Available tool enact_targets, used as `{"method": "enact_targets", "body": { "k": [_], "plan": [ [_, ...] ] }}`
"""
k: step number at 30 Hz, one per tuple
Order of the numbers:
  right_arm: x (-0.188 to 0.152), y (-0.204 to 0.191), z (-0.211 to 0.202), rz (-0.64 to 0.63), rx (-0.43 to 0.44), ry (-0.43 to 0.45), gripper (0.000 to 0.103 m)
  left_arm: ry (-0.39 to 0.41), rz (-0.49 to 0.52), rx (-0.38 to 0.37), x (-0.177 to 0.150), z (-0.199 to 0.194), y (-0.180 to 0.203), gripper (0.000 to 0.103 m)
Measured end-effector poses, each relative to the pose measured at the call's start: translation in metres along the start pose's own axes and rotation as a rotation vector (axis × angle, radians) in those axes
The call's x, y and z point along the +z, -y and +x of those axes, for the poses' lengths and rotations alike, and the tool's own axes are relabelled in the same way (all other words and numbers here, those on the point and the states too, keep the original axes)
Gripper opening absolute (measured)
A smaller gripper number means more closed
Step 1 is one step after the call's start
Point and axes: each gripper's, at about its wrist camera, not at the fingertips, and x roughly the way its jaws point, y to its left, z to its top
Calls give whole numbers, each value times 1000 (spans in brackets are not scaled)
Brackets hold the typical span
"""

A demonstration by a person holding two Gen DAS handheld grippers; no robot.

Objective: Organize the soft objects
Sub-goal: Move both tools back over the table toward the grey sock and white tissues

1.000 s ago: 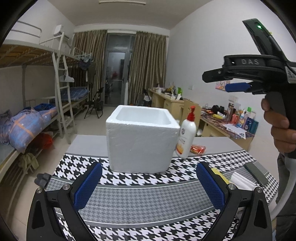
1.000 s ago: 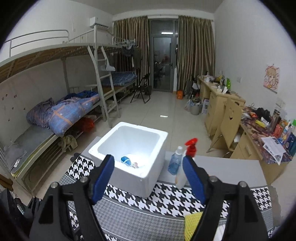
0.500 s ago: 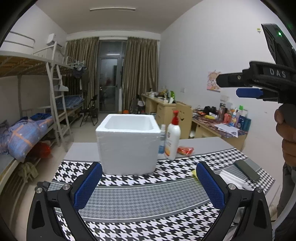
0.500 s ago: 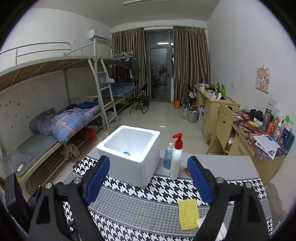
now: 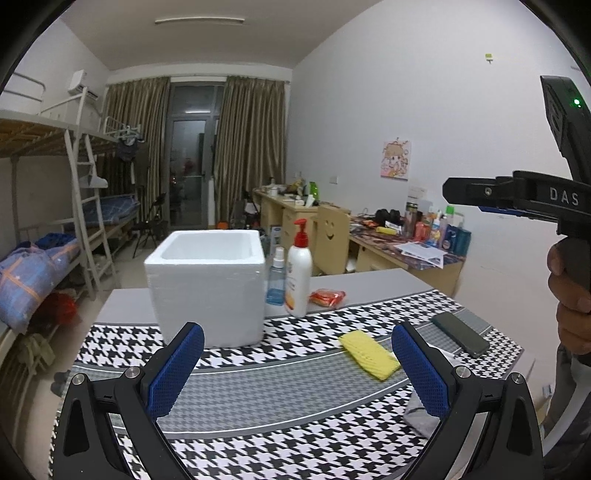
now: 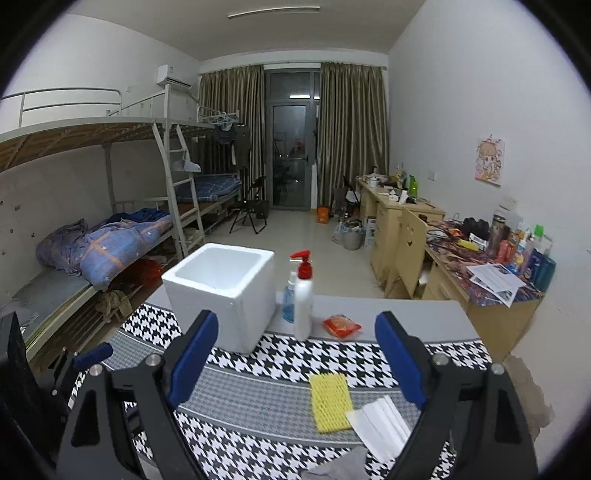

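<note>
above the cloth (image 6: 258,398), both tongs gape

White walls (image 6: 480,92) and a white ceiling carry 1 strip light (image 6: 273,12). At the far end, olive curtains (image 6: 351,133) flank a dark glass door (image 6: 290,155). A metal bunk bed (image 6: 110,147) with a ladder (image 6: 181,192) lines the left wall, a blue quilt (image 6: 107,243) heaped on its lower bunk. Wooden desks (image 6: 399,218) run along the right wall under a cartoon poster (image 6: 489,159). A folding chair (image 6: 251,210) stands on the pale tiled floor (image 6: 295,236). An air conditioner (image 6: 173,75), probably, hangs high on the left.
</note>
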Motion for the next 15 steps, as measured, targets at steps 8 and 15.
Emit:
{"method": "enact_targets", "body": {
  "k": [8,15],
  "plan": [
    [-23,20,-15,25,-34,-3,90,-25,18,-65,-6,10,23,102],
    [-51,36,-24,31,-115,3,90,-76,40,-132,-20,24,47,102]
  ]
}}
